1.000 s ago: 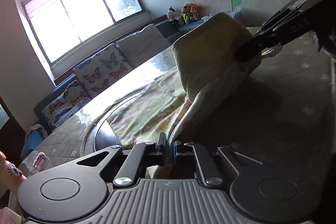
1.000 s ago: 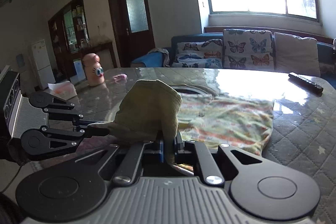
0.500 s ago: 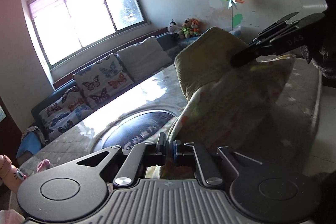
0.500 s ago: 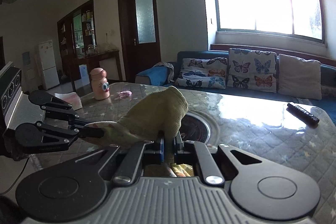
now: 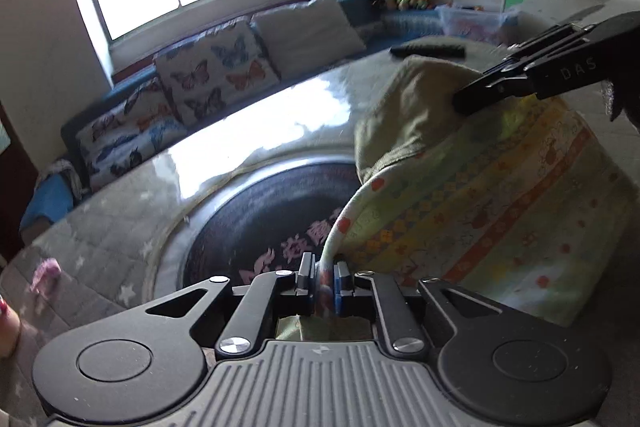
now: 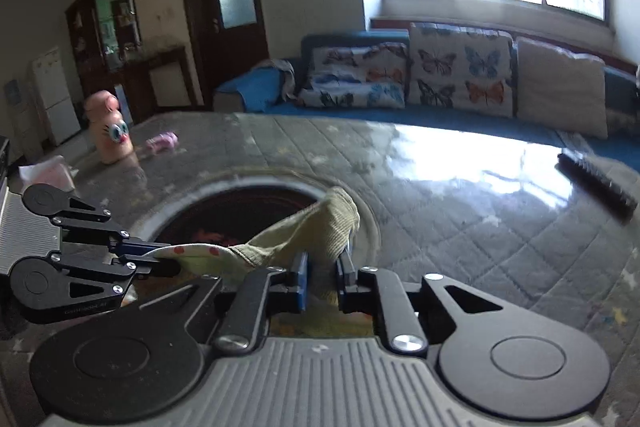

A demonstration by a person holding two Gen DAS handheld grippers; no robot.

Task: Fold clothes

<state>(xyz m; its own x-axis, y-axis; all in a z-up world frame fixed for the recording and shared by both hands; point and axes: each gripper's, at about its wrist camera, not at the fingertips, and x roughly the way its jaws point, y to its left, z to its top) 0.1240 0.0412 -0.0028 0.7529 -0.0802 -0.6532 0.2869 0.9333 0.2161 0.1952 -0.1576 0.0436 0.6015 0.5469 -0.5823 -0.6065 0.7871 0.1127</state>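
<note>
A small garment [image 5: 492, 195] with a yellow-green print and an olive ribbed band hangs in the air over the table. My left gripper [image 5: 323, 273] is shut on its printed hem. My right gripper [image 6: 323, 273] is shut on the olive band [image 6: 320, 227]. In the left wrist view the right gripper [image 5: 476, 97] pinches the band at the upper right. In the right wrist view the left gripper [image 6: 160, 259] holds the printed edge at the left. The garment's lower part is hidden below both grippers.
A grey quilted cloth covers the table [image 6: 460, 219], with a dark round inset [image 5: 264, 223] under the garment. A remote [image 6: 592, 183] lies far right. A pink bottle [image 6: 110, 131], a small pink item [image 6: 162, 141] and a tissue pack [image 6: 46, 173] stand far left. A sofa [image 6: 440, 79] is behind.
Both grippers lifted the garment off the table, then came down lower and closer to the surface. The cloth that lay spread over the round inset now hangs between the grippers.
</note>
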